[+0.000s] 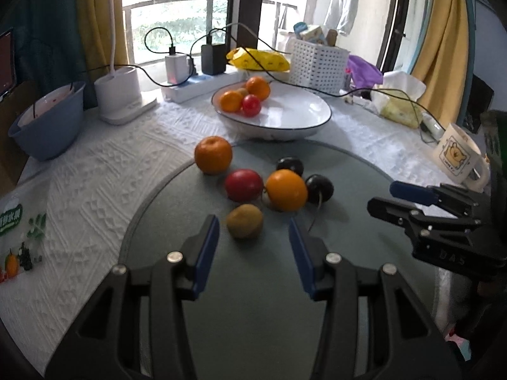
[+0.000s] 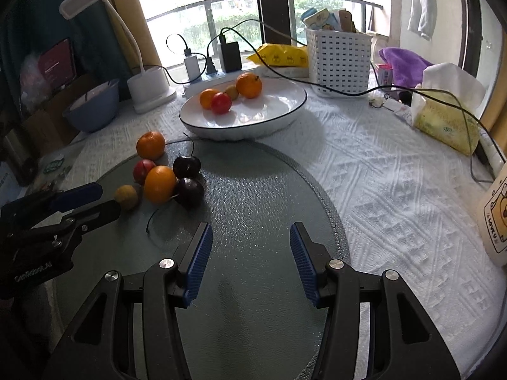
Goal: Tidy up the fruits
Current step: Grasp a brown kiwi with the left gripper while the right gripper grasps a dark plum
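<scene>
Both tools are angling downward over the grey mat (image 2: 253, 190): the left gripper (image 1: 253, 231) is gaping empty before the kiwi (image 1: 244, 220), and the right gripper (image 2: 250, 240) is gaping empty over bare mat.

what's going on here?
Fruit sorting, partway through. Two oranges, a tomato and a kiwi already sit in the white bowl. Six fruits wait on the grey mat. The left gripper is open, just short of the loose kiwi. The right gripper is open and empty.
</scene>
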`<state>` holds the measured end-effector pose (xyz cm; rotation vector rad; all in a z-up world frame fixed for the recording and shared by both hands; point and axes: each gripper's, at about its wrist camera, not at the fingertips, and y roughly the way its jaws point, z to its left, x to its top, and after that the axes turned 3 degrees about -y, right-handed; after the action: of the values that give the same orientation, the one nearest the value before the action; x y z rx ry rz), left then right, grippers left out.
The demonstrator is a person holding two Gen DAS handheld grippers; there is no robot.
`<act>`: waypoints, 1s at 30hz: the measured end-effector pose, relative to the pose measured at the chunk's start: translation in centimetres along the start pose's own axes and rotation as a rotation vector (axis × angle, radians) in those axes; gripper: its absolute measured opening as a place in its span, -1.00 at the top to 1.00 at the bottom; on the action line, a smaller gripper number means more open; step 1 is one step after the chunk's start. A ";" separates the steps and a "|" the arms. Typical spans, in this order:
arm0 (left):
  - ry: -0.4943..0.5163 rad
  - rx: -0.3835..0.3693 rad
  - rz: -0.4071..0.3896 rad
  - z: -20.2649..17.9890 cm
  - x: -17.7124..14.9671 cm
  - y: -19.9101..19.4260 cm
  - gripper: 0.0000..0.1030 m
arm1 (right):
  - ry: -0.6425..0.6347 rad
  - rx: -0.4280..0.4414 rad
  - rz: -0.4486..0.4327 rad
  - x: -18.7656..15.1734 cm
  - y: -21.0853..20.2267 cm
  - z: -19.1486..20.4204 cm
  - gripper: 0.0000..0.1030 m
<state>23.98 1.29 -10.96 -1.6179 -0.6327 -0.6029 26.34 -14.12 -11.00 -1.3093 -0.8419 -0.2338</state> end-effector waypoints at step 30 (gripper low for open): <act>-0.027 -0.078 -0.007 2.1 0.2 0.6 0.48 | -0.100 0.056 0.062 2.2 3.3 3.5 -0.04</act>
<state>24.62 3.33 -11.51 -1.6997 -0.6420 -0.6187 28.40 -9.35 -11.91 -1.3007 -0.8844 -0.0959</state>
